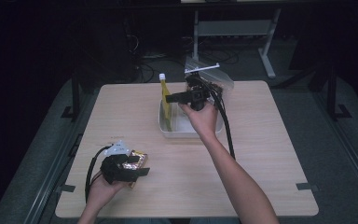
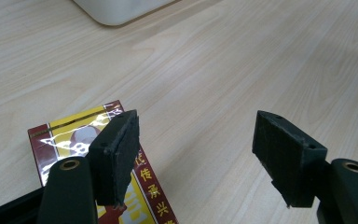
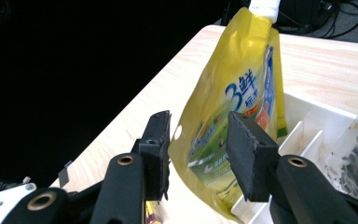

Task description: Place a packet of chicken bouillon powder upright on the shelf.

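Right gripper [image 3: 198, 149] jaws parted, yellow pouch [image 3: 235, 107] loose between them in white bin [image 1: 168, 128], may topple unsupported; left gripper [image 2: 205, 158] wide open, card box [image 2: 81, 144] behind one jaw

a yellow spouted pouch [image 3: 235, 107] with a white cap stands upright in the left compartment of a white divided bin [image 1: 168, 130], which sits toward the far edge of the tabletop, about midway along it. blue lettering and a green picture mark the pouch's front, and it leans a little against the bin's left wall. a flat red and yellow packet [image 2: 91, 140] with a glossy wrap lies face up near the tabletop's near left corner, well apart from the bin.
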### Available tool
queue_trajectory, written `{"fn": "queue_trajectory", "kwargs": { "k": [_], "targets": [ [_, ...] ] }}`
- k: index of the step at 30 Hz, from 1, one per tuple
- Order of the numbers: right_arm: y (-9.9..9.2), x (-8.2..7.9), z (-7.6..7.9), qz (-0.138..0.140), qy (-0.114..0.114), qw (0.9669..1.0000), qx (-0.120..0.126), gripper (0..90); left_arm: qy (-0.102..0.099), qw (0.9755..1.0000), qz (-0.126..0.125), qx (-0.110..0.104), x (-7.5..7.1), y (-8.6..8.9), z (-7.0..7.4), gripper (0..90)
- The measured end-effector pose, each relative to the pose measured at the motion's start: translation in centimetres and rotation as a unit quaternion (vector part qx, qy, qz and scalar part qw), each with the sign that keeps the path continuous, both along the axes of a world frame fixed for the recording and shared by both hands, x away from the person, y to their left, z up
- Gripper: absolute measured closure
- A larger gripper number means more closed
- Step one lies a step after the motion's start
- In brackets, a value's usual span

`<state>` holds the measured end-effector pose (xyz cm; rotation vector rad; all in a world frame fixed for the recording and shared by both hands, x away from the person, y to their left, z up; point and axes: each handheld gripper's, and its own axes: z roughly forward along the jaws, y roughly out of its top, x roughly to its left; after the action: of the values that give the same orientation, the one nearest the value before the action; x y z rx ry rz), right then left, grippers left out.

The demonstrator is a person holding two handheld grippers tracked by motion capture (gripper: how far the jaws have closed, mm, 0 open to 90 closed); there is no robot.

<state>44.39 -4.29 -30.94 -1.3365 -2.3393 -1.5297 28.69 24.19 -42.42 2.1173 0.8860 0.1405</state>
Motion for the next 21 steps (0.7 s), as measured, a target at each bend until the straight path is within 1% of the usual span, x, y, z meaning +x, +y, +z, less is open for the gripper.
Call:
{"fn": "queue_trajectory", "kwargs": {
  "k": [7, 16, 21],
  "targets": [
    [-0.3, -0.5, -0.2, 0.013, 0.003, 0.9999, 0.008, 57.9, -0.002, 1.0000, 0.000, 0.002, 0.0, 0.0, 0.0, 31.0],
    [-0.8, -1.4, -0.4, 0.023, 0.006, 0.9996, 0.012, 56.7, -0.002, 1.0000, 0.002, 0.003, -0.1, 0.0, 0.0, 30.8],
    [-1.2, -1.8, -0.6, 0.029, 0.006, 0.9995, 0.010, 56.0, -0.004, 0.9999, 0.003, 0.009, -0.1, 0.0, 0.1, 30.5]
  ]
}}
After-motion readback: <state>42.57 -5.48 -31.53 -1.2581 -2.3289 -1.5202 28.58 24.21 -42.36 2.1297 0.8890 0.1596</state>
